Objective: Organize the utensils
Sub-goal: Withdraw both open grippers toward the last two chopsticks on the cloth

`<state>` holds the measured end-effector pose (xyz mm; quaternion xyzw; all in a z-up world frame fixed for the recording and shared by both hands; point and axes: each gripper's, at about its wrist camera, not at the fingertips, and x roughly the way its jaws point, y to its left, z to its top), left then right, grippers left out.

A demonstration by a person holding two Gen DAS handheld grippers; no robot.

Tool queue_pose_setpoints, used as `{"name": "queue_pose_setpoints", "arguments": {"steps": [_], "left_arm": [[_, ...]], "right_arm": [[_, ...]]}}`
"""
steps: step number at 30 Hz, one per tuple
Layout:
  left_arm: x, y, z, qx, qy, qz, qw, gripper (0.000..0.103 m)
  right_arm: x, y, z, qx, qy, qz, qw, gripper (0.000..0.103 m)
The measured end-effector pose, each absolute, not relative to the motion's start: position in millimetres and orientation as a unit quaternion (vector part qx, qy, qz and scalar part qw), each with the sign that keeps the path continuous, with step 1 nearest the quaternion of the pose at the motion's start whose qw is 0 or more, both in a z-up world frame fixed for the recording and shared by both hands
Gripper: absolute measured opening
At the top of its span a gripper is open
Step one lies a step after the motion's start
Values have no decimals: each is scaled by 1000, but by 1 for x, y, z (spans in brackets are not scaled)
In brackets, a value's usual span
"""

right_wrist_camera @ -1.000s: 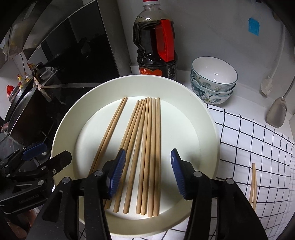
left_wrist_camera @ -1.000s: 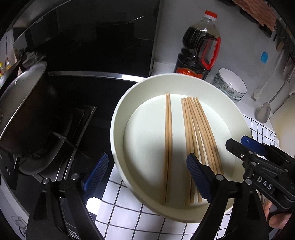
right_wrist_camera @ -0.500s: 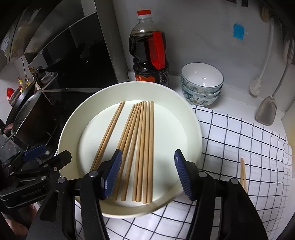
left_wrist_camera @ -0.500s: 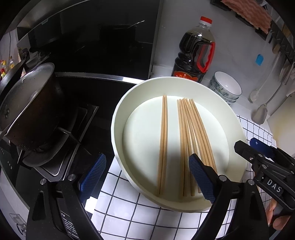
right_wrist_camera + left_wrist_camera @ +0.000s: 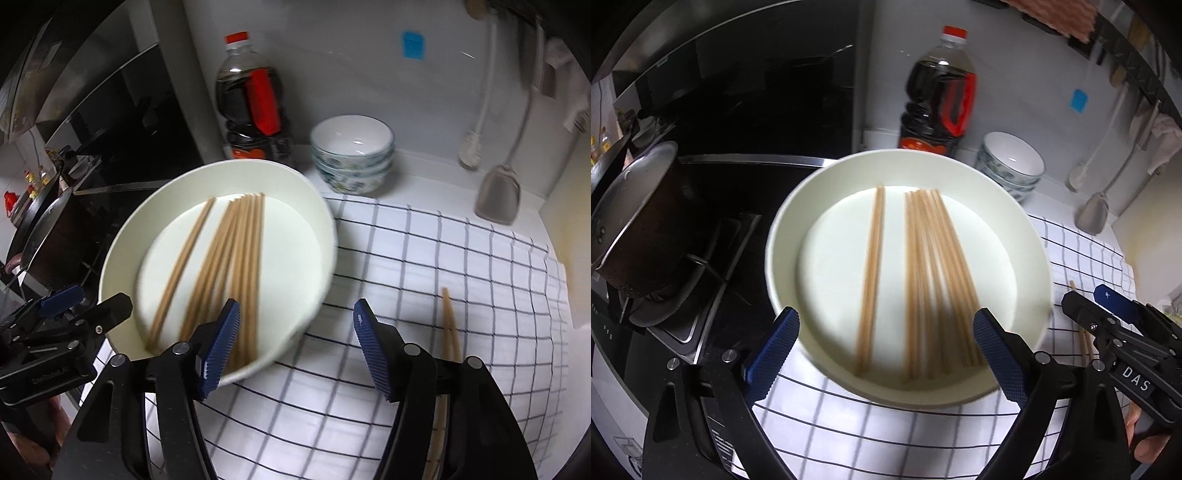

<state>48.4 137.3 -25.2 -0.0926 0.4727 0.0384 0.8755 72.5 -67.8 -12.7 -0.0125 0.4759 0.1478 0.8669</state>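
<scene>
A white round plate (image 5: pixel 783 229) sits on the checked cloth and holds several wooden chopsticks (image 5: pixel 931 266), with a separate pair (image 5: pixel 873 258) to their left. My left gripper (image 5: pixel 886 332) hovers over the plate's near edge. Its jaws are opening, and its pads touch nothing. My right gripper (image 5: pixel 295 314) hangs above the cloth just right of the plate (image 5: pixel 325 221). Its jaws are opening with nothing between them. Two loose chopsticks (image 5: pixel 448 321) lie on the cloth to its right, partly hidden by its right finger. Each gripper shows at the edge of the other's view.
A dark sauce bottle (image 5: pixel 938 103) and stacked patterned bowls (image 5: pixel 1012 162) stand behind the plate. A pot (image 5: pixel 639 221) sits on the stove at the left. A spatula (image 5: pixel 498 199) and a brush (image 5: pixel 471 144) hang by the wall. The checked cloth (image 5: pixel 424 258) covers the counter.
Both grippers have drawn back from the plate and their jaws have widened. The right view has swung to the right, so the loose chopsticks on the cloth show more fully.
</scene>
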Motion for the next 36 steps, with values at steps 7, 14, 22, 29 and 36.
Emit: {"name": "queue_pose_setpoints", "arguments": {"steps": [7, 14, 22, 29, 36], "left_arm": [[44, 100, -27, -82, 479, 13, 874, 95], [40, 62, -28, -60, 486, -7, 872, 95], [35, 23, -31, -44, 491, -29, 869, 95], [34, -5, -35, -30, 496, -44, 867, 96], [32, -24, -44, -24, 505, -47, 861, 96]], "right_arm": [[57, -111, -21, -4, 484, 120, 867, 62], [45, -155, -28, 11, 495, 92, 864, 63], [33, -196, -30, 22, 494, 62, 867, 63], [24, -222, -39, 17, 498, 43, 866, 63], [20, -238, -55, 18, 505, 40, 862, 63]]}}
